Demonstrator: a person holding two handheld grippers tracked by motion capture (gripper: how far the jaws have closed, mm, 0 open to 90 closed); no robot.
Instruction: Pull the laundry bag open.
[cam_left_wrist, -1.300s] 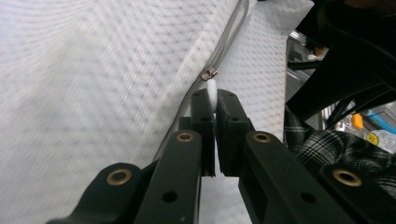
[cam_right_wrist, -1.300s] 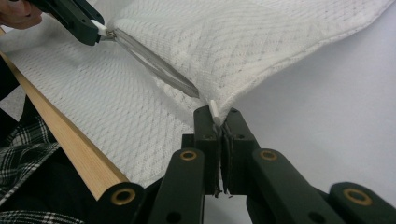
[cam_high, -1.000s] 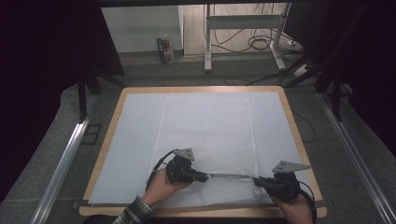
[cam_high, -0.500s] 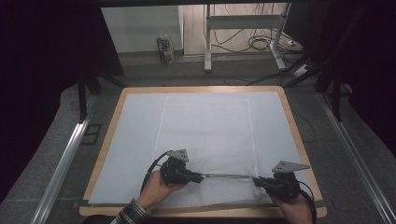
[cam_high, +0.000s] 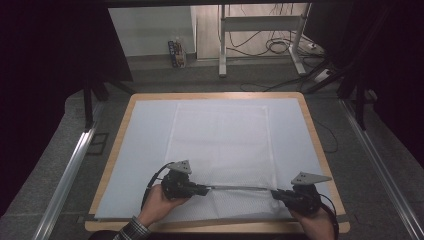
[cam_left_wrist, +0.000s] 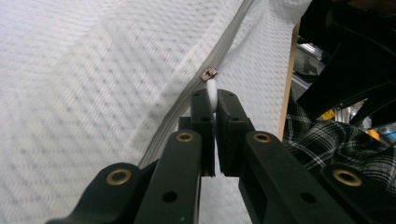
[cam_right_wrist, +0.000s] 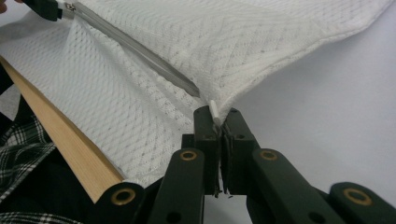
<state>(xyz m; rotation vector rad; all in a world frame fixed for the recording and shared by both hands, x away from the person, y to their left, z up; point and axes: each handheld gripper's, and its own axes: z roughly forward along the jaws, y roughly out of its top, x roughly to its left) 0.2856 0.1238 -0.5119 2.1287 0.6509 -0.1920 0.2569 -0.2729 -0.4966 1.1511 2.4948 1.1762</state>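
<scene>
Worktop (cam_high: 125, 130): our left tool (cam_left_wrist: 211, 111) clamps the zipper pull (cam_left_wrist: 212, 93), right tool (cam_right_wrist: 218, 122) pinches the mesh bag (cam_high: 220, 140) corner, keeping the zipper (cam_high: 240, 188) taut.

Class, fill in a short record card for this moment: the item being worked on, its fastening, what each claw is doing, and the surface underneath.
Item: white mesh zip bag, lying flat
Fastening: grey zipper along the bag's near edge, stretched between the claws
Left claw: shut on the white zipper pull tab, just behind the metal slider
Right claw: shut on the bag's corner at the zipper's end
Surface: pale blue sheet on a wooden-edged table
</scene>
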